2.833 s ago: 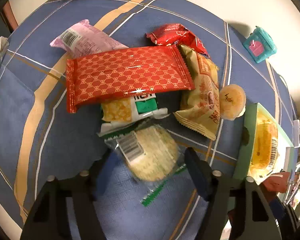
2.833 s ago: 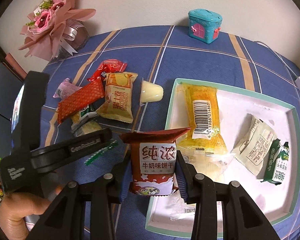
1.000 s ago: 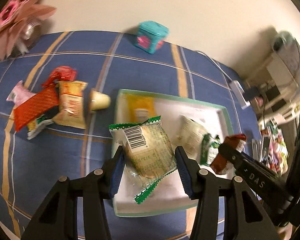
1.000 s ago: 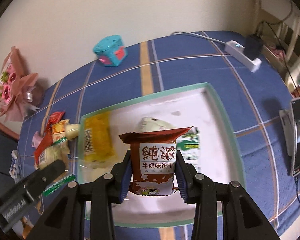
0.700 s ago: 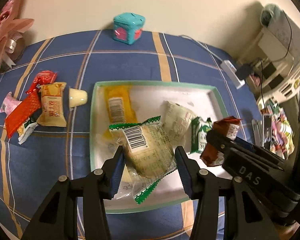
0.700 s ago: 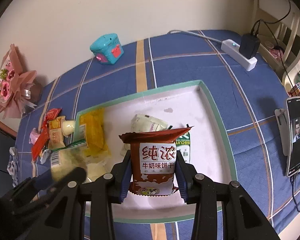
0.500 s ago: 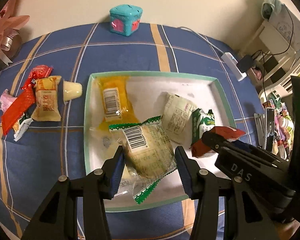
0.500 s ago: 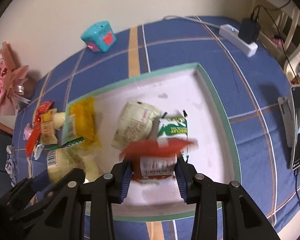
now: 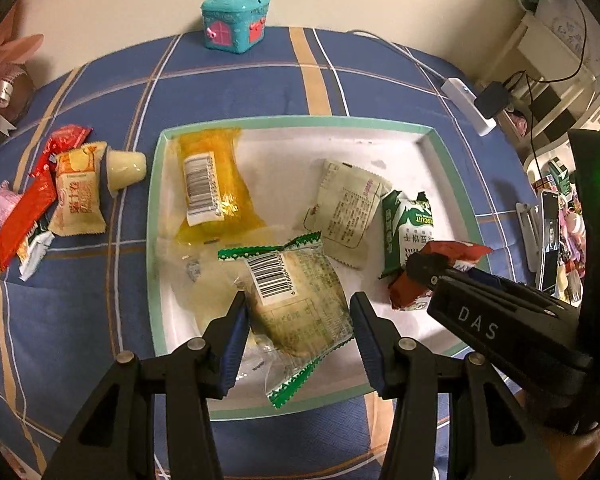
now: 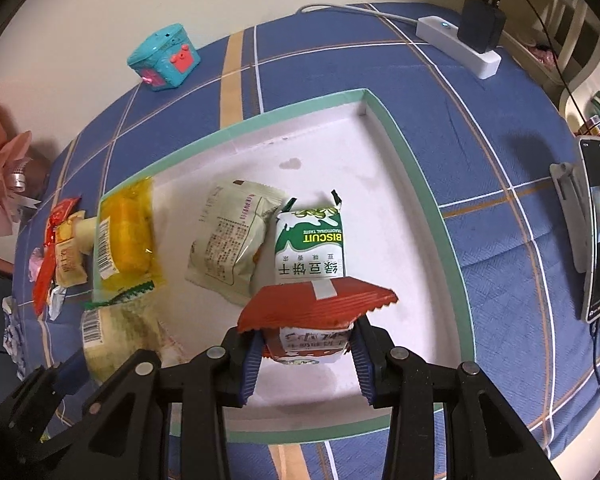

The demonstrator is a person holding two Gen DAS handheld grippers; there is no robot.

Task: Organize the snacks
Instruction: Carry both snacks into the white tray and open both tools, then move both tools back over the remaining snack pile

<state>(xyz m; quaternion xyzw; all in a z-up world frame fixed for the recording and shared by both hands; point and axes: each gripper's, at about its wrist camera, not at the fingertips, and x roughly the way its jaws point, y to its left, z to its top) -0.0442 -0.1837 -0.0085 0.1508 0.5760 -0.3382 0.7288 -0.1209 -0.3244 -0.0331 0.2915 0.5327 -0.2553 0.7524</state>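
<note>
the left tongs (image 9: 298, 334) are clamped on a clear-wrapped pale rice cracker packet with green zigzag ends (image 9: 296, 300), held over the near left part of the white tray with a mint-green rim (image 9: 300, 122). the right tongs (image 10: 306, 354) are clamped on a red-brown milk biscuit packet (image 10: 316, 320), which sits low over the tray's near right area, its crimped top flap spreading above the fingertips. just beyond it in the tray lie a green-and-white biscuit packet (image 10: 310, 250), a pale beige snack packet (image 10: 232, 244) touching it, and a yellow barcode-labelled pastry packet (image 10: 124, 236) by the tray's left wall. on the blue plaid bench cloth (image 10: 480, 168), left of the tray, a small heap of red, orange and pink snack packets (image 9: 48, 200) lies with a pale jelly cup (image 9: 126, 168).
</note>
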